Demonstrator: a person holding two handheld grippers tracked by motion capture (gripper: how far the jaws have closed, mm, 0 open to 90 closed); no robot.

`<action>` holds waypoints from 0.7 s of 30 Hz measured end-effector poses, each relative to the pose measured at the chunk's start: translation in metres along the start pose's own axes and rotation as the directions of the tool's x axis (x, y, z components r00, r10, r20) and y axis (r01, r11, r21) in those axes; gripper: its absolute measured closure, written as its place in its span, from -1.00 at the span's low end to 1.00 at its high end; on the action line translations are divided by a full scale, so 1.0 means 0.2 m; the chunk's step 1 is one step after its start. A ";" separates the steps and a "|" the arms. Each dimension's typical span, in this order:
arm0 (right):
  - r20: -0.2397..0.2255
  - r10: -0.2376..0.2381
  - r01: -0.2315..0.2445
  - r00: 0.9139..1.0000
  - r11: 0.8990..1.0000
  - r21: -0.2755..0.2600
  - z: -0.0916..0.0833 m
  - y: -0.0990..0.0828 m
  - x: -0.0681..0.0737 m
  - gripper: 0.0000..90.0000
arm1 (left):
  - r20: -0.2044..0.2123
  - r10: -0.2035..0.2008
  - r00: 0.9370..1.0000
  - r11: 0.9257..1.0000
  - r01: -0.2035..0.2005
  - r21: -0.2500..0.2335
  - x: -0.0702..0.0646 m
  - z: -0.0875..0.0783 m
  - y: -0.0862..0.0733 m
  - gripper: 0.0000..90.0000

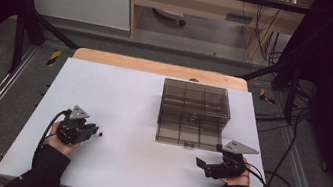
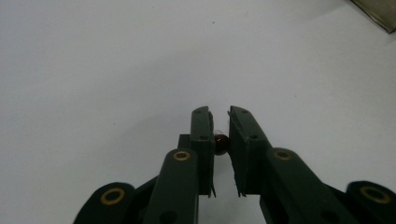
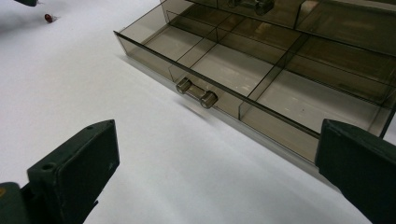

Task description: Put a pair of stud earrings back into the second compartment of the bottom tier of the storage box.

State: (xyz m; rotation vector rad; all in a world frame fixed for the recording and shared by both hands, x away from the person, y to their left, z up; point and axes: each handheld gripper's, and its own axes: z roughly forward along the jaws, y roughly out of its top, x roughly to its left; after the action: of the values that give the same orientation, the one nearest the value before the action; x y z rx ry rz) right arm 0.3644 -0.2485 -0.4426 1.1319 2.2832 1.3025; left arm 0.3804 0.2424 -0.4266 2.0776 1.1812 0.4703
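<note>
On the bare white table (image 1: 140, 119), the left gripper (image 2: 220, 122) pinches a small bulb (image 2: 221, 143) (right gripper (image 3: 217, 172) spread).

Even overhead light makes the white table (image 1: 140, 119) bright, the surroundings dark; shadows soft, pictures slightly grainy, near jaws blurred.

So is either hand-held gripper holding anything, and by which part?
The left hand-held gripper pinches a small dark bead across its sides. The right hand-held gripper is open, holding nothing.
</note>
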 end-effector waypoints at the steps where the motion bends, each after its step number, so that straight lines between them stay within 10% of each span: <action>1: 0.001 0.000 0.000 1.000 1.000 -0.001 0.00 0.00 0.00 -0.99 | 0.002 0.003 1.000 1.000 -0.003 -0.003 -0.01 0.00 0.00 0.77; 21: -0.001 0.002 -0.002 1.000 1.000 0.000 0.00 0.00 0.00 -0.99 | 0.035 0.028 0.999 0.999 -0.028 -0.018 -0.08 0.00 0.04 0.77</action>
State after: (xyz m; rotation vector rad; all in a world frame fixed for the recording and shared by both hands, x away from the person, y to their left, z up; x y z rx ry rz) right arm 0.3642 -0.2485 -0.4425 1.1344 2.2827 1.3040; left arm 0.3767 0.2259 -0.4195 2.0819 1.1251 0.4533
